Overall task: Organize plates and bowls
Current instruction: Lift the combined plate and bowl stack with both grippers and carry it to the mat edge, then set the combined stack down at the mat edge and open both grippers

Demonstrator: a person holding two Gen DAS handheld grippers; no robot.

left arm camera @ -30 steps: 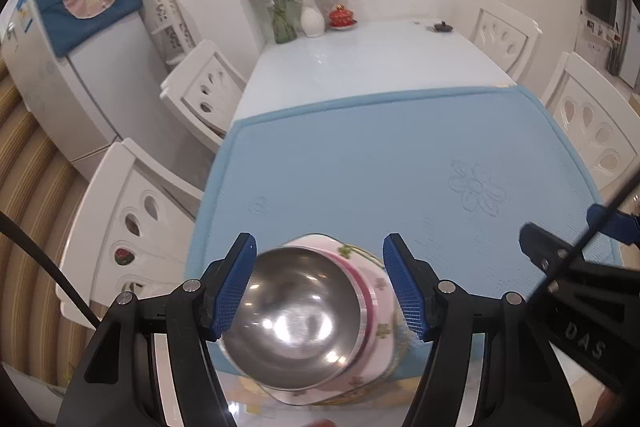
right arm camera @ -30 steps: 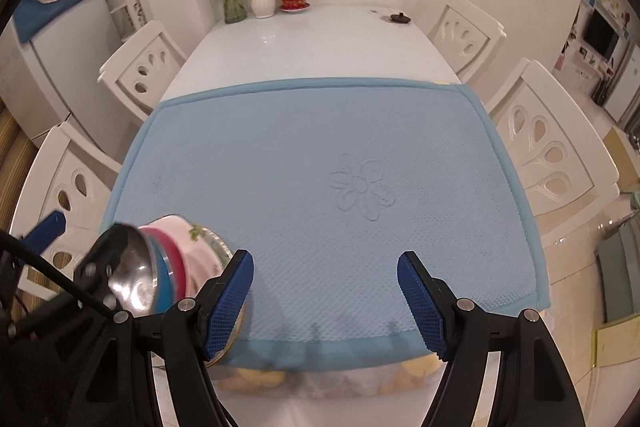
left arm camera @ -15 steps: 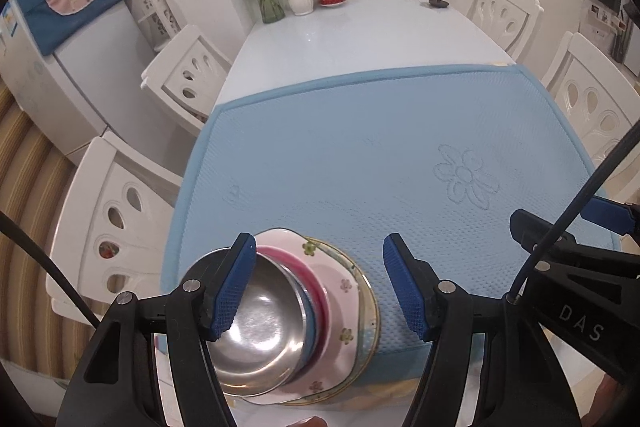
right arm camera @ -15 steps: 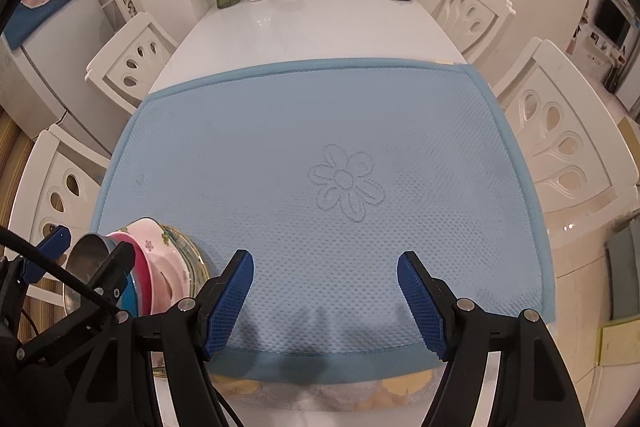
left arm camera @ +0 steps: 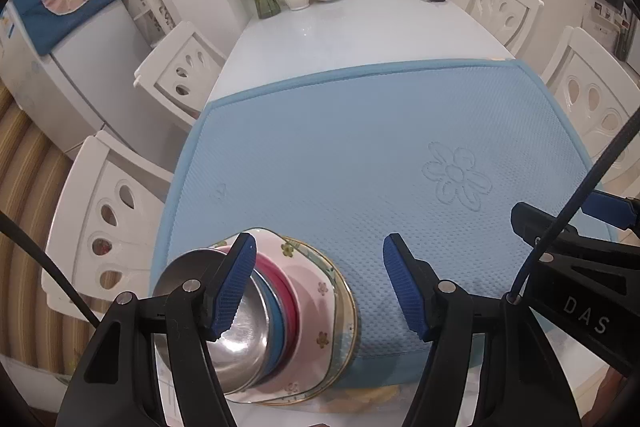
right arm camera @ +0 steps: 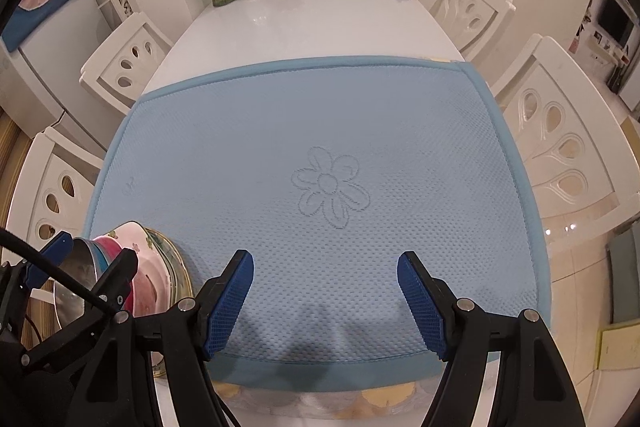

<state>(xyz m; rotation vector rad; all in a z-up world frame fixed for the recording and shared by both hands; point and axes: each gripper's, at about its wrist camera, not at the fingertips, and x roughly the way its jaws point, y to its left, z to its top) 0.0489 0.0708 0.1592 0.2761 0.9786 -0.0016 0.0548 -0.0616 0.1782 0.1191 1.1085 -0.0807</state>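
Four dishes sit nested at the lower left of the left wrist view: a steel bowl [left arm camera: 236, 343] innermost, then a blue bowl [left arm camera: 275, 323] and a red bowl [left arm camera: 289, 297], all resting in a pink floral plate [left arm camera: 316, 311] that lies on a gold-rimmed plate [left arm camera: 347, 311]. The stack overhangs the near corner of the blue mat [left arm camera: 360, 163], close to the near edge of the desk [left arm camera: 352, 27].

The left claw [left arm camera: 318, 285] stands wide with nothing between its pads; its left finger [left arm camera: 234, 287] crosses in front of the steel bowl's rim, though whether it touches I cannot tell. The right claw [right arm camera: 324, 303] also stands wide and empty, over bare mat at the lower centre of its own view.

The main risk, as I judge it, is the stack's perch. A sideways nudge from that left finger could slide the bowls off the plates, or tip the whole pile off the near edge. Smooth steel may slip between the pads if pinched by its thin rim, and lifting one bowl could drag the nested ones along. The cable [left arm camera: 576, 211] crossing at the right might snag the other claw.
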